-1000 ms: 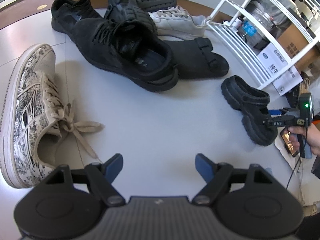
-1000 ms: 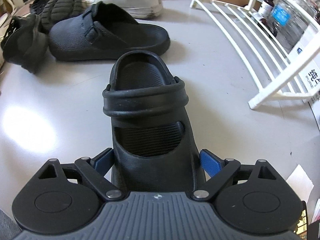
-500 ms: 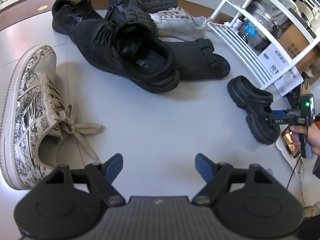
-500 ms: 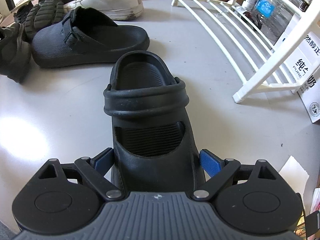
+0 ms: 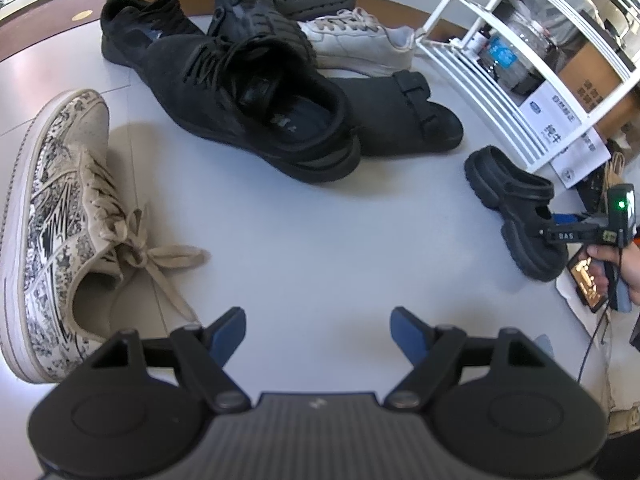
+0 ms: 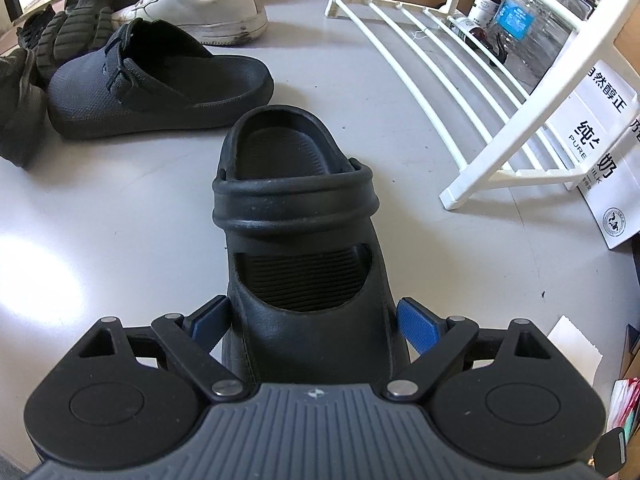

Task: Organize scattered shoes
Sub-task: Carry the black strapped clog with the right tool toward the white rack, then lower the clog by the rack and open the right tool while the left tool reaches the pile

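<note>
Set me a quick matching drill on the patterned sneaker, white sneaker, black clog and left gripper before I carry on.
1 patterned sneaker
2 white sneaker
3 black clog
4 left gripper

A between the right gripper's fingers
B open, nothing between its fingers
C laces loose, apart from the pile
D at the back, near the white rack's far end

Pairs: 1-C, 2-D, 3-A, 4-B

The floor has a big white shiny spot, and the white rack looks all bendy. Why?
Right wrist view: the bright patch is light glaring off the glossy grey floor; the white slatted shoe rack bows because the fisheye lens curves straight lines. Left wrist view: no such glare, only soft shadows beside the patterned beige sneaker.
</note>
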{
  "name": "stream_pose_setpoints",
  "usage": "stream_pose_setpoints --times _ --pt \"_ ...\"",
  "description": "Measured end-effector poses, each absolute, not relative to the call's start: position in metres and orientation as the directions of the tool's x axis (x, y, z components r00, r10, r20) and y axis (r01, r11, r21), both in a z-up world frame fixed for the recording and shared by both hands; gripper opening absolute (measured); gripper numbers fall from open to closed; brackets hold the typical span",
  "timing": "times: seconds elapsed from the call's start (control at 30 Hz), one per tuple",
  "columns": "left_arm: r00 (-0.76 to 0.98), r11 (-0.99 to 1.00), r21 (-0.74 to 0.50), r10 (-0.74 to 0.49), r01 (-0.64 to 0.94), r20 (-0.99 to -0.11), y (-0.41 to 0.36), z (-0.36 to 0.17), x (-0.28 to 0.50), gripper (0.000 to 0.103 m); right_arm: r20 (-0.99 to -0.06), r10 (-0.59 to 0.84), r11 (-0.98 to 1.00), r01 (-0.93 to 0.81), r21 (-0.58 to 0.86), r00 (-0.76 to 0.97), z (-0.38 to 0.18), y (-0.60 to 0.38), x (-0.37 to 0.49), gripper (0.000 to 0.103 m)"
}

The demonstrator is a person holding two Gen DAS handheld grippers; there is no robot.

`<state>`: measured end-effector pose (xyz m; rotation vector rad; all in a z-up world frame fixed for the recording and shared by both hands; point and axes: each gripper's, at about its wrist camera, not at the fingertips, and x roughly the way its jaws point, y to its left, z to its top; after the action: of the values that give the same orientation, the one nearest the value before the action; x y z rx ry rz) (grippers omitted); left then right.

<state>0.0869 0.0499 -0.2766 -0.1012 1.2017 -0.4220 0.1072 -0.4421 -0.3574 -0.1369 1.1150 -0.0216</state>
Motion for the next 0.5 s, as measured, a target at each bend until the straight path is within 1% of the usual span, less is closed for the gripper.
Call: stream_pose_setpoints --times 0.5 --pt "0.379 0.939 -0.246 -0.325 0.241 -0.867 0.067 -0.260 0.111 0.081 -0.863 -0.079 0.994 -0.030 -0.108 0.499 -0.341 -0.433 0.103 0.093"
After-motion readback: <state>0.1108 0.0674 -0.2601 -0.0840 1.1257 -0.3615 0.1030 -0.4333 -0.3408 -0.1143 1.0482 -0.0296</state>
